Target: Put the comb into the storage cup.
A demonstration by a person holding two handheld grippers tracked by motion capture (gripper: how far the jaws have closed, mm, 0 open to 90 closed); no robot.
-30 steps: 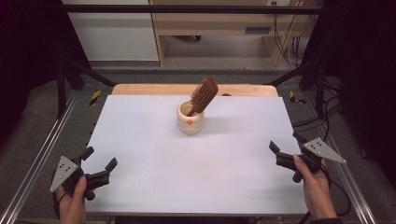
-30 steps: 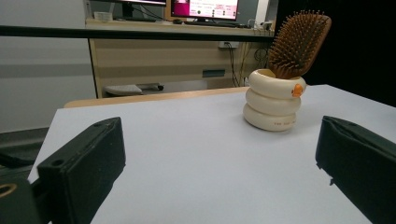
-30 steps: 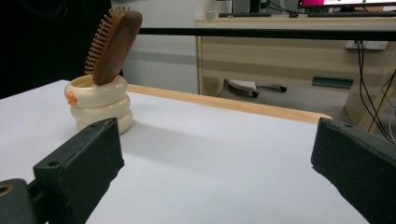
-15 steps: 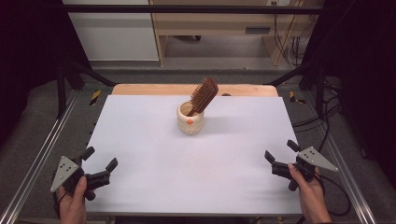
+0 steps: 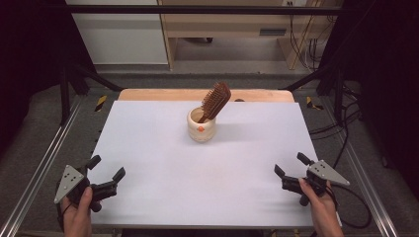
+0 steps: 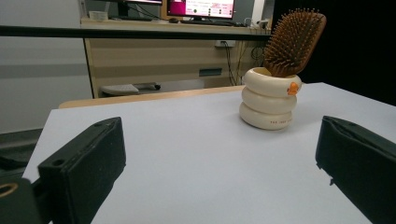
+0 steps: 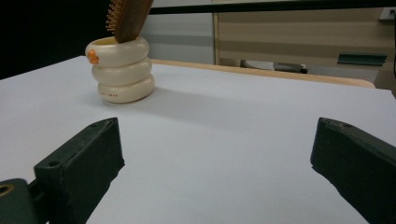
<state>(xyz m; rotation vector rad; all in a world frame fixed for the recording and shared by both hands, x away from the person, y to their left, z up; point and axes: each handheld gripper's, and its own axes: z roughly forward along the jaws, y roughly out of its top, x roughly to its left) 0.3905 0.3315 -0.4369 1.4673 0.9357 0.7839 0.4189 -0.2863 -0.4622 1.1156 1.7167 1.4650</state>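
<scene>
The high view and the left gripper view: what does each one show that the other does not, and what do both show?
High view alone: both hands, the left gripper and right gripper, open, at the near corners of the table, far from the cup. Left gripper view alone: monitors on a desk behind, and the cup's three stacked rings. Both: the brush standing tilted in the cup, handle down.

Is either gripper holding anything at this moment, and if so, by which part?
Nothing is held. The left gripper and the right gripper both have open jaws near the table's front edge, far from the hairbrush leaning in the cream cup.
</scene>
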